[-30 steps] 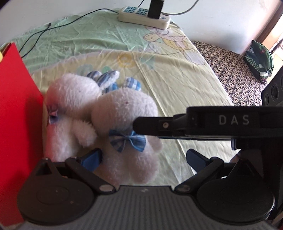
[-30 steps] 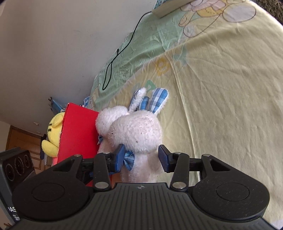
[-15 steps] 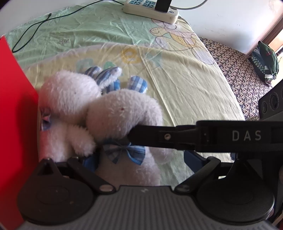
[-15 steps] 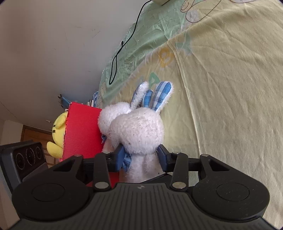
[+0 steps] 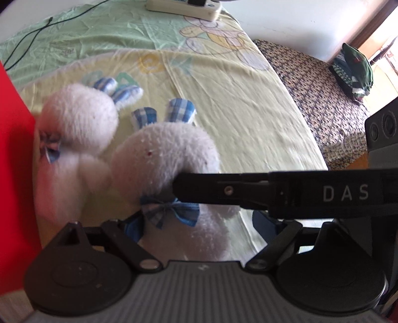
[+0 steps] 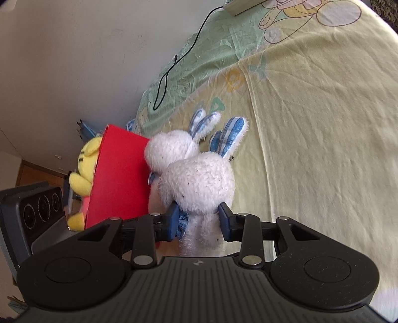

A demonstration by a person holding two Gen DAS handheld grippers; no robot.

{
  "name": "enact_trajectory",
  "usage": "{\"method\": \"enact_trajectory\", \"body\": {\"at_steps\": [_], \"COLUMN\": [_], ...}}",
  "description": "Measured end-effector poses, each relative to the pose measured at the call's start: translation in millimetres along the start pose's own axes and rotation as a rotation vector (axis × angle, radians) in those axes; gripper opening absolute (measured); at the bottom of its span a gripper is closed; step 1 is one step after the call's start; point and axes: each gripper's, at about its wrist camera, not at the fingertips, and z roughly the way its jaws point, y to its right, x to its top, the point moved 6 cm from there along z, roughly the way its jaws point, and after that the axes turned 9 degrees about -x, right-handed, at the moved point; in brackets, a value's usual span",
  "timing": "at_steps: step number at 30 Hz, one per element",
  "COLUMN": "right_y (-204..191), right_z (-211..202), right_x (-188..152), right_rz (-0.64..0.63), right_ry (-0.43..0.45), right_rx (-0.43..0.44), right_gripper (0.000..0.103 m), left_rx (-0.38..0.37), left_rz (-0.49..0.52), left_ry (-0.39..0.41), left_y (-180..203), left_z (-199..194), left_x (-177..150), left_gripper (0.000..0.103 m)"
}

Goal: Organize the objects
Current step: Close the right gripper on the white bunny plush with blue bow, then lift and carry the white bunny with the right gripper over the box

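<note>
A white plush rabbit with blue checked ears and a blue bow at its neck sits on the bed, held by the right tool, whose two blue-padded fingers press in on either side of its neck. From the left wrist view the same rabbit shows its face, with the right tool's black finger lying across its cheek. The left tool sits low in front of the rabbit's body with its fingers spread wide, gripping nothing. Just beside the held rabbit, a second white rabbit leans against the side of a red box. A yellow plush toy pokes out from the box's far side. Farther up the bed lie a black cable and a white power strip.
</note>
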Motion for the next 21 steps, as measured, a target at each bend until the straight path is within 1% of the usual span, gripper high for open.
{"method": "enact_trajectory", "body": {"at_steps": [5,8,11,15,17,21], "right_y": [-2,-3,-2,-1,0,3], "right_z": [-15,-20,-21,-17,-15,-11], "right_x": [-25,-38,-49,-58,-58,-57], "right_rz": [-0.030,-0.035,-0.027,-0.033,-0.013,0.032], "right_ry": [-0.012,-0.029,-0.046,-0.041,-0.026,-0.017], "right_rx": [-0.034,-0.046,-0.047,-0.060,-0.056,-0.040], "right_gripper": [0.037,0.037,0.039,0.043,0.046,0.048], "left_rx": [-0.037,-0.043,-0.029,-0.023,-0.013,0.001], "left_rz": [0.014,0.038,0.058,0.050,0.056,0.060], "left_ry": [-0.031,-0.053,-0.058,-0.045,-0.029,-0.005], "left_y": [14,20,21,13,13,13], "left_z": [-4,-6,-6,-4,-3,2], "left_x": [-26,-42,-52,-52,-49,-48], "left_gripper": [0.088,0.088,0.090,0.094,0.094,0.091]}}
